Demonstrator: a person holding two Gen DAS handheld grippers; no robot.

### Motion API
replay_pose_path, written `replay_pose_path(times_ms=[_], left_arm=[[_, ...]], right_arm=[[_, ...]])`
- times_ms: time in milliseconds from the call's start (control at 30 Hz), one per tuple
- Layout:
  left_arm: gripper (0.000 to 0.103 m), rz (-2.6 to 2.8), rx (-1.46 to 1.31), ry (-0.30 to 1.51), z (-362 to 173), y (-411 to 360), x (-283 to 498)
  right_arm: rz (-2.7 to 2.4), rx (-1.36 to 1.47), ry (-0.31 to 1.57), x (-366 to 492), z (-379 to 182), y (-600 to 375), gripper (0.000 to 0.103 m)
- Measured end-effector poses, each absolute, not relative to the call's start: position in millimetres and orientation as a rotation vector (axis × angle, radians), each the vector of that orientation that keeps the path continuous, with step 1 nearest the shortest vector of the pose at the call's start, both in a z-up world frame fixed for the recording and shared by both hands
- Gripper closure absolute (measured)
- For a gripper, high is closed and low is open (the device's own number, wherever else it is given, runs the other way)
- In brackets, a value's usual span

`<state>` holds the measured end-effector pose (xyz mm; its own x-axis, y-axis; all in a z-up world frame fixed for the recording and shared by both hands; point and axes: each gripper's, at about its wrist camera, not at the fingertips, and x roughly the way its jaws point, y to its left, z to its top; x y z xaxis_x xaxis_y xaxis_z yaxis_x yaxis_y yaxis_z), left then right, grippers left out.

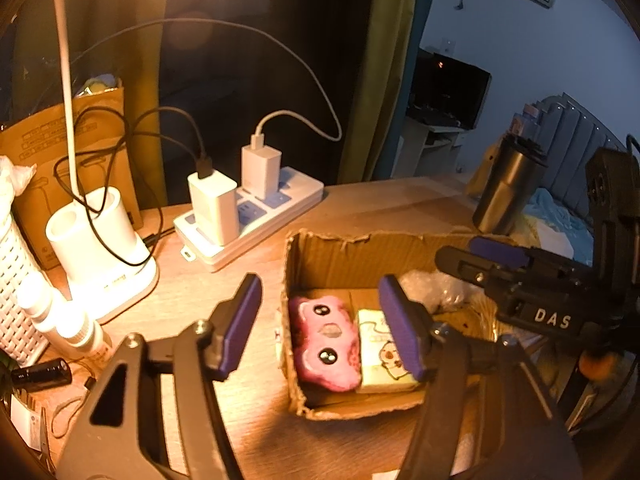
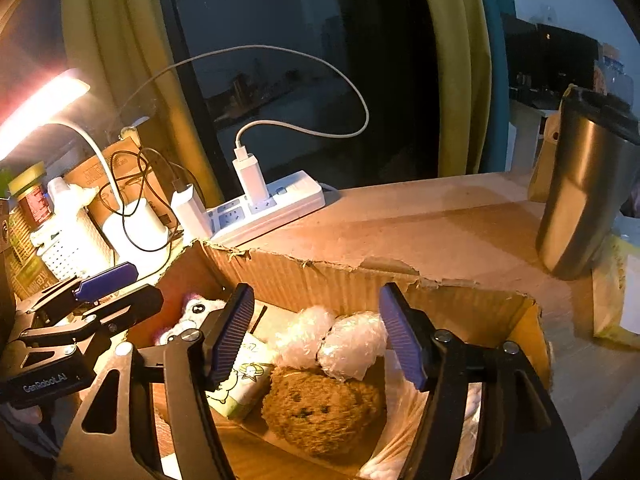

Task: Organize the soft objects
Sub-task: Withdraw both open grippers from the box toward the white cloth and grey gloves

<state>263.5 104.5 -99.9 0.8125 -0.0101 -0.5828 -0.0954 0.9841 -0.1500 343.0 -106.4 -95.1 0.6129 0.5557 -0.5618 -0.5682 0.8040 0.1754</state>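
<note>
A torn cardboard box (image 1: 320, 256) (image 2: 304, 280) stands on the wooden desk. In it lie a pink plush toy (image 1: 326, 350) (image 2: 192, 312), a pale yellow tissue pack (image 1: 384, 364) (image 2: 244, 384), a brown fuzzy bear (image 2: 320, 408) and two white fluffy balls (image 2: 332, 340). My left gripper (image 1: 320, 328) is open and empty above the box's left end. My right gripper (image 2: 316, 336) is open and empty above the bear and balls; it also shows in the left wrist view (image 1: 496, 256).
A white power strip (image 1: 248, 220) (image 2: 268, 208) with chargers and cables lies behind the box. A lit desk lamp (image 1: 104, 248), a white basket (image 1: 16, 280) and small bottles stand at left. A steel tumbler (image 1: 504, 184) (image 2: 580, 192) stands at right.
</note>
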Motion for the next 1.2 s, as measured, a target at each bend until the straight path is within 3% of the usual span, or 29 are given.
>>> replay_pose_path(times_ms=[933, 1067, 1200], left_arm=[[0.039, 0.013, -0.157, 0.531, -60.7, 72.5, 204.9], [0.032, 0.019, -0.162, 0.529, -59.3, 68.5, 195.8], [0.031, 0.016, -0.161, 0.523, -57.8, 63.3, 185.9]], right_arm=[[0.619, -0.05, 0.557, 267.4, -59.0, -142.9, 0.034], [0.621, -0.057, 0.553, 255.0, -58.1, -146.4, 0.034], [0.617, -0.057, 0.554, 244.5, -59.4, -154.0, 0.034]])
